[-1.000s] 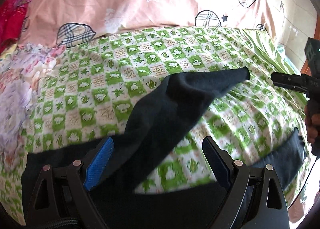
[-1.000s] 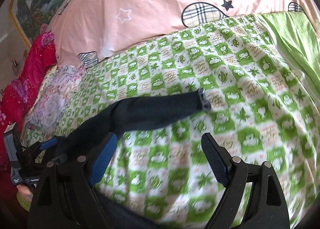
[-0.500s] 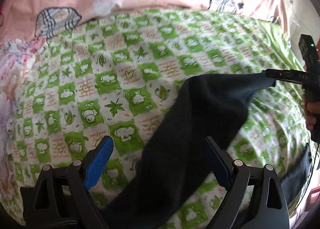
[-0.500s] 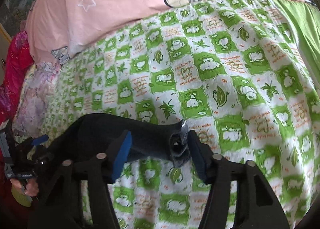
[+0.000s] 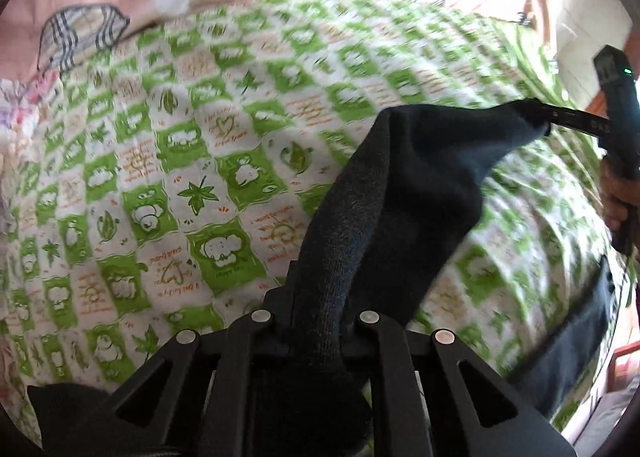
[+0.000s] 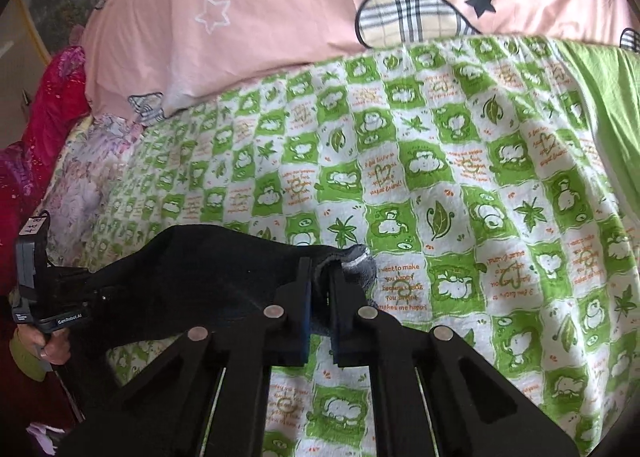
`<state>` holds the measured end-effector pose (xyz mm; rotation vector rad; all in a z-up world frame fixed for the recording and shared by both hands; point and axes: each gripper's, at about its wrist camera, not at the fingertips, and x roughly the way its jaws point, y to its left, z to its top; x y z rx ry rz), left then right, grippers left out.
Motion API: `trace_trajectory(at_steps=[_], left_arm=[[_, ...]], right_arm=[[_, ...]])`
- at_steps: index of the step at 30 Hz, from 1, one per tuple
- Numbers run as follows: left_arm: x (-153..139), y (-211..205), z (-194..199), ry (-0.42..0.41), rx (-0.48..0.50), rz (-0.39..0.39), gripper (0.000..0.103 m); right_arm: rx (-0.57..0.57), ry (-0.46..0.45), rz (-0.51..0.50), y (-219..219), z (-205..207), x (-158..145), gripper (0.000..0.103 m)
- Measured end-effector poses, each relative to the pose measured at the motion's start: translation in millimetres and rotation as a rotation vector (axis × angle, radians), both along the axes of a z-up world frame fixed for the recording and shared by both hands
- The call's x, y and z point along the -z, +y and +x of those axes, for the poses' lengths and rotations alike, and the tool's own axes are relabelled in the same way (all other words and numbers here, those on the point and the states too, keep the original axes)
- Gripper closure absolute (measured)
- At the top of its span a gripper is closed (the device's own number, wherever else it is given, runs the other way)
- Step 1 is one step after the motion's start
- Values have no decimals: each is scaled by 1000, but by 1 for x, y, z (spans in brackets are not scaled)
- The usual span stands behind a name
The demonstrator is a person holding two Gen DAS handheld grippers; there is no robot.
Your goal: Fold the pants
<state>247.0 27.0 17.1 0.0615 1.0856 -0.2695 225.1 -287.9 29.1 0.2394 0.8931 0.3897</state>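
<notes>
Left gripper (image 5: 316, 321) clamped on dark pants (image 5: 400, 193); right gripper (image 6: 320, 289) clamped on hem. Leg stretched between both, lifted over green checked blanket (image 6: 440, 185), pink duvet (image 6: 280, 9) far.

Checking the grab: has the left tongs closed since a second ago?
Yes. The left tongs, open over the green checked blanket before, now pinch the dark pants.

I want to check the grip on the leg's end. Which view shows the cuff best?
The right wrist view: the cuff sits sharp and close, pinched between the right tool's shut fingers, its pale inside showing. In the left wrist view the cuff is far off and blurred; the left tool there grips the pants further along.
</notes>
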Motion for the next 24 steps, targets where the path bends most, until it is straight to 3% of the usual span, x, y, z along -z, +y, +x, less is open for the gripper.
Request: trace_trajectory(at_steps=[7,13,20,24], left_arm=[[-28,-21,-70,-81,96,-1,93],[-20,-52,-130,-123,202,42,93],[-11,-57,-168,-126,221,16,93],[-8,-64,-191,-142,250,23,93]], right_arm=[[15,-28,-4,-32,-58,-8,95],[-4,-60,-20,-46,-119,0,95],[-10,-160,-8,-62,-194,6,95],[-24,-167,-35,-62,-223,19,95]])
